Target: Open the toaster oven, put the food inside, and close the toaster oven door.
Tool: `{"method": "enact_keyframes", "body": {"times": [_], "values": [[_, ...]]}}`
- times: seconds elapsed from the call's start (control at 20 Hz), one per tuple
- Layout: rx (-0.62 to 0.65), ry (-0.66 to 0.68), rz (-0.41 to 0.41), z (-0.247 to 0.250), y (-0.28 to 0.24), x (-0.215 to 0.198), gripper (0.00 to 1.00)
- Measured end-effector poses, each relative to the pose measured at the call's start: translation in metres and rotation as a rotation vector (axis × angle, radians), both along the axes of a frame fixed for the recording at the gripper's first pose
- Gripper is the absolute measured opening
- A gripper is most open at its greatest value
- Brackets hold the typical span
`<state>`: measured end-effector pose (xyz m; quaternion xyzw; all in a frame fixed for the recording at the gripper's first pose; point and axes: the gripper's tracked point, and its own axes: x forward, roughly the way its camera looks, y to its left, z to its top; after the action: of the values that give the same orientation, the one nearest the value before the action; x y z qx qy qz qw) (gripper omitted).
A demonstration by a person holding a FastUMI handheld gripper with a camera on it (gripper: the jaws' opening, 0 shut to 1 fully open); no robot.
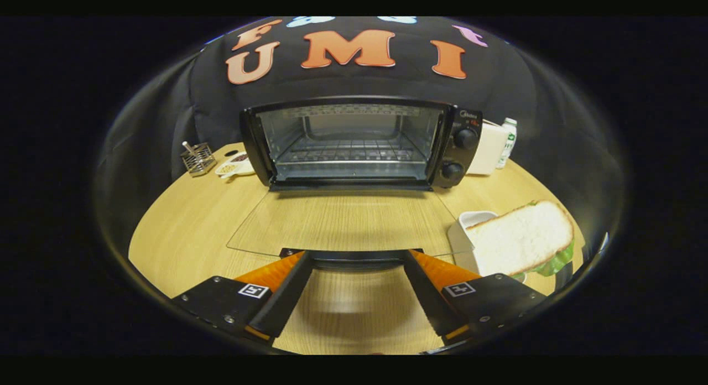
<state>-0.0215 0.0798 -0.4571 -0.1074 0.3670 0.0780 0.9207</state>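
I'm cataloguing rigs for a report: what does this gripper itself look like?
The gripper has two black fingers with orange outer sides, mounted on flat black plates with small screws. Each plate carries a square black-and-white marker. No cables or sleeve are visible.

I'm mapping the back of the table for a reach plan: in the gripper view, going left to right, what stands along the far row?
Wire metal utensil holder → small white dish of food → open black toaster oven → white boxy appliance → white bottle with green label. The open tongs sit at the glass door's handle.

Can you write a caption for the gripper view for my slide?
Open orange-and-black fingers at the black toaster oven's lowered glass door; white-bread sandwich waits beside.
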Motion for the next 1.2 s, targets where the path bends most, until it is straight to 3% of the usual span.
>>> {"method": "enact_keyframes", "body": {"times": [0.4,0.85,1.2], "values": [[0.069,0.043,0.036,0.028,-0.025,-0.021,0.99],[0.099,0.285,0.049,0.056,-0.156,-0.067,0.99],[0.156,0.409,0.026,0.072,-0.214,-0.037,0.99]]}}
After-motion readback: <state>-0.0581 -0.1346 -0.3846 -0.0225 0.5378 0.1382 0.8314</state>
